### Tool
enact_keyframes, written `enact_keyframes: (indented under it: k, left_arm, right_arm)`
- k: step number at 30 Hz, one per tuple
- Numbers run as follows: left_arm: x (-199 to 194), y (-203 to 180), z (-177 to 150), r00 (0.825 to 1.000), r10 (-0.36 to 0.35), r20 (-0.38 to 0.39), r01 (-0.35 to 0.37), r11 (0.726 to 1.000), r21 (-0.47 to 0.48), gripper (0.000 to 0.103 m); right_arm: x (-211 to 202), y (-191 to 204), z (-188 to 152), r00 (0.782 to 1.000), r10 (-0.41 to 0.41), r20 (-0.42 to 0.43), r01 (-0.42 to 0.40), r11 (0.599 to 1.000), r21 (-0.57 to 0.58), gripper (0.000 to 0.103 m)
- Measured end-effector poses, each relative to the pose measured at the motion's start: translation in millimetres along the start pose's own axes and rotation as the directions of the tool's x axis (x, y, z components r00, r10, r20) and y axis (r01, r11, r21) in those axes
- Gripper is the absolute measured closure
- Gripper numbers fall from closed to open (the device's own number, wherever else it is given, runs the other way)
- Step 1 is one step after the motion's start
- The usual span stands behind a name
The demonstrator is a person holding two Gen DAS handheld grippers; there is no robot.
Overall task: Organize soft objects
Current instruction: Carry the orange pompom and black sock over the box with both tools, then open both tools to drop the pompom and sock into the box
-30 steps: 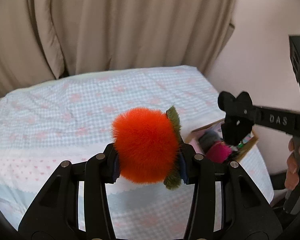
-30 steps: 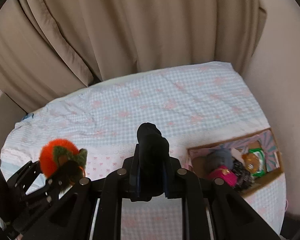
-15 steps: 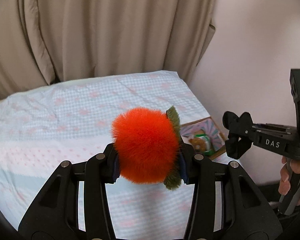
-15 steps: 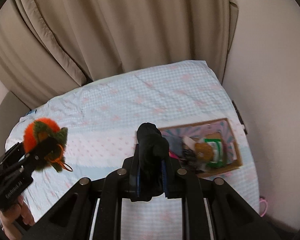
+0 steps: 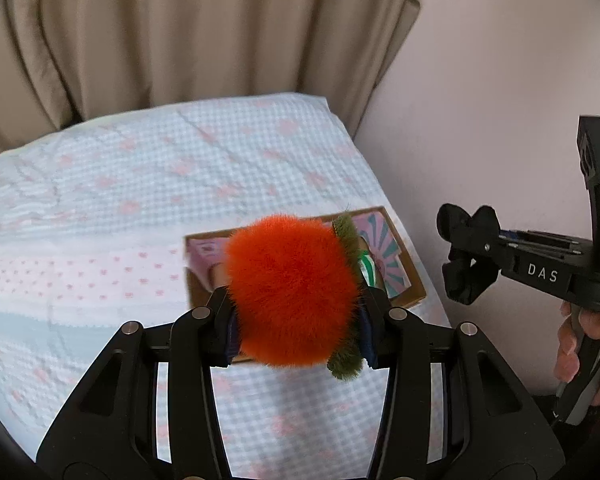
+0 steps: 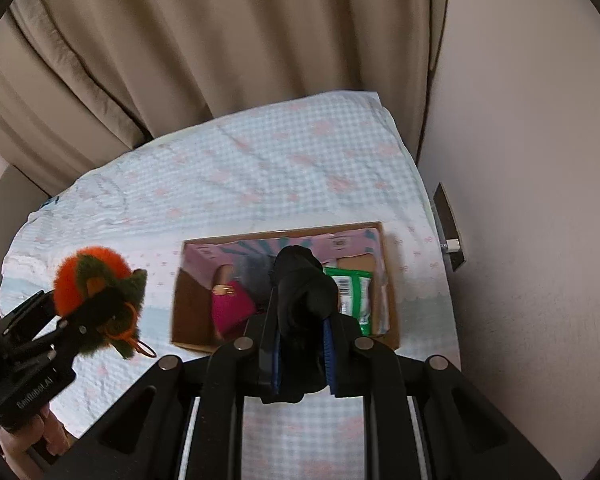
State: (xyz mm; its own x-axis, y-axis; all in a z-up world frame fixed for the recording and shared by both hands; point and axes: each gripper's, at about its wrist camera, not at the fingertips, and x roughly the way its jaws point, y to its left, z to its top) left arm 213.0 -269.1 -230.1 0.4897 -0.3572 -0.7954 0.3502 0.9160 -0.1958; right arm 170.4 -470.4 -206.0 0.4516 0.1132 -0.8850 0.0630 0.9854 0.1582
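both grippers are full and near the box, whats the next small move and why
Probably lower the right gripper and open it: its black soft toy hangs over the open cardboard box, which already holds other items. The left gripper, clamping the orange pompom, can follow.

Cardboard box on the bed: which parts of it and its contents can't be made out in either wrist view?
- Left wrist view: the fluffy orange pom-pom toy in the left gripper hides most of the open cardboard box.
- Right wrist view: the black soft object in the right gripper covers the box's middle; a grey item behind it is unidentifiable.
- Right wrist view: print on the green packet is too small and blurred.
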Motion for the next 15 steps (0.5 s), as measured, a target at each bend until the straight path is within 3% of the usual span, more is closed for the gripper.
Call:
enact_keyframes:
  k: [7, 15]
  left_arm:
    - [72.0, -18.9, 16.6, 0.994, -0.008, -0.105, 0.009, 1.0, 0.004, 0.062]
    - [160.9, -8.7, 10.5, 0.966, -0.026, -0.259, 0.022, 1.0, -0.019, 0.062]
  right_arm:
    - [51.1, -35.0, 18.5, 0.997, 0.014, -0.07, -0.011, 0.999, 0.044, 0.088]
    - [120.8, -60.5, 33.2, 0.985, 0.029, -0.168, -0.012, 0.995, 0.098, 0.088]
